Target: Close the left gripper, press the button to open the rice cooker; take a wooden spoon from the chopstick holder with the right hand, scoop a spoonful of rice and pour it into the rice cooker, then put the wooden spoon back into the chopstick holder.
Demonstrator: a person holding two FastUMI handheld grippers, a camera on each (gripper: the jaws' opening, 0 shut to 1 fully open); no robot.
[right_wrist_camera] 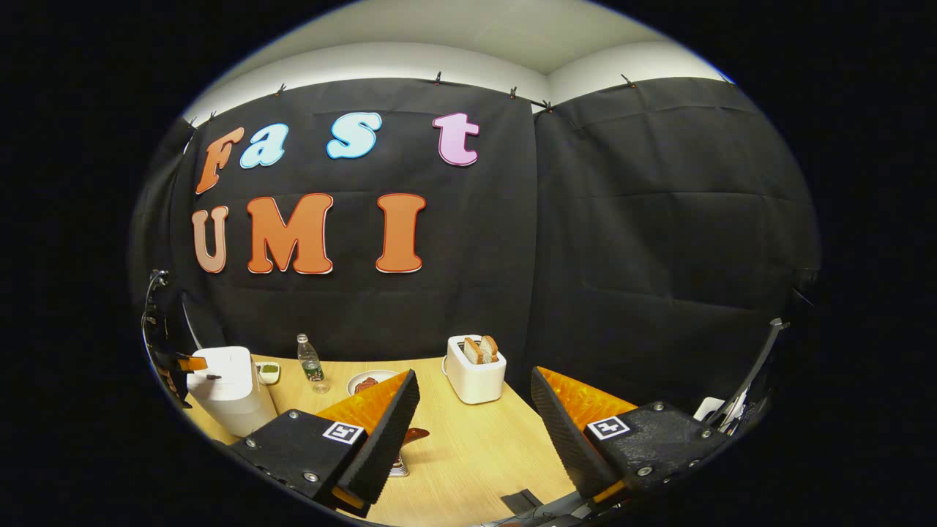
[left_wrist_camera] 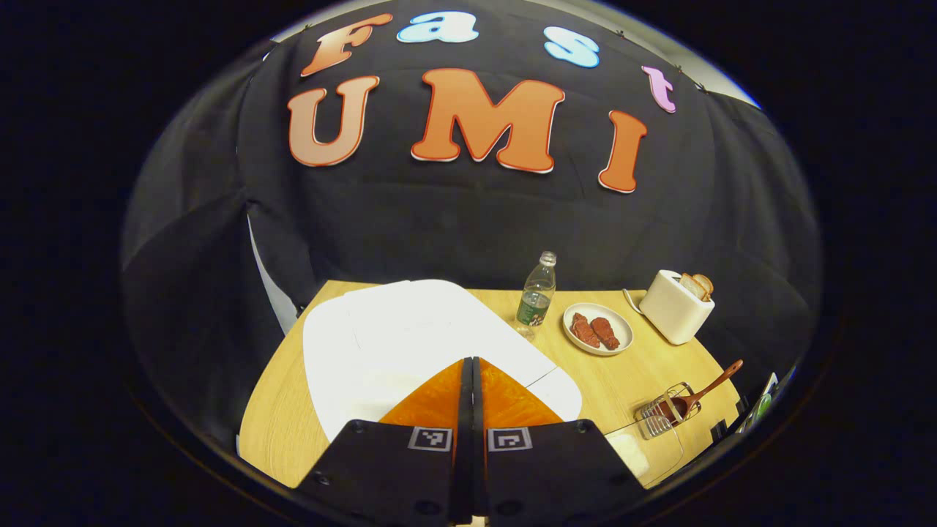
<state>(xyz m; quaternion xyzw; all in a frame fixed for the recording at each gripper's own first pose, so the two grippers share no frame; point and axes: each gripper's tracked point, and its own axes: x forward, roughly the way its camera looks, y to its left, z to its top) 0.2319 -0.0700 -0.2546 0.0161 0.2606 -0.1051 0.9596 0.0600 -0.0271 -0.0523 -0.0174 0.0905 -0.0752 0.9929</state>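
- left claw [left_wrist_camera: 472,366] fingers pressed together, nothing between them, poised over the white rice cooker [left_wrist_camera: 410,344] lid at the left side of the desk [left_wrist_camera: 629,366]. lid looks still down, so the button press seems not done yet.
- right claw [right_wrist_camera: 472,417] fingers wide apart, empty, hanging over the desk near the toaster [right_wrist_camera: 476,369].
- in the right gripper view, rice cooker [right_wrist_camera: 227,391] sits at far left of the desk, upright.
- wooden spoon [left_wrist_camera: 695,395] sits in the wire chopstick holder [left_wrist_camera: 666,416] at the desk's right front. long axis is tilted, handle running up and to the right, bowl end down inside the holder.
- handling guess: spoon is light, stiff, smooth wood, could twist in a pinch. take it on the free upper handle, fingers across the axis, and pull along the handle line so the wire holder doesn't tip.
- cooker is heavy and rigid; button likely needs a firm, square push.
- bottle [left_wrist_camera: 536,296] and plate [left_wrist_camera: 598,329] stand behind, well apart from the spoon.
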